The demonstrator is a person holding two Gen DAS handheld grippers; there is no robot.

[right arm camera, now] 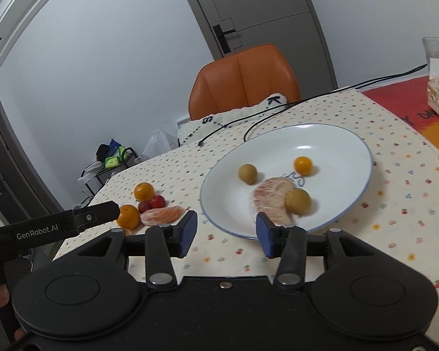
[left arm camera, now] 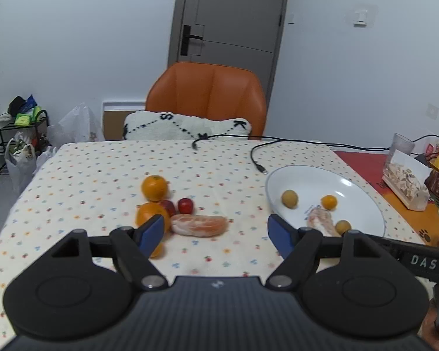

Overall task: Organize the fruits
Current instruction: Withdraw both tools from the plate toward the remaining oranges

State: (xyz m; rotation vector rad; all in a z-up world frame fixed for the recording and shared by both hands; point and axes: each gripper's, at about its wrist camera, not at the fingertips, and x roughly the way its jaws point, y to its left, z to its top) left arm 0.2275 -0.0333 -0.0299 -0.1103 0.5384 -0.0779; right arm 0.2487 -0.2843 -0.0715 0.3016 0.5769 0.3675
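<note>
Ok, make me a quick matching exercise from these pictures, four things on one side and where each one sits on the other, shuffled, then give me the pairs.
Things:
1. small orange fruit
2. two red fruits
3. black cable
4. cushion

Places:
A. on the orange chair
B. inside the white plate
C. on the tablecloth beside the oranges
D. lying across the table's far edge, plug end near the plate

Pairs: 1-B, 2-C, 3-D, 4-A
</note>
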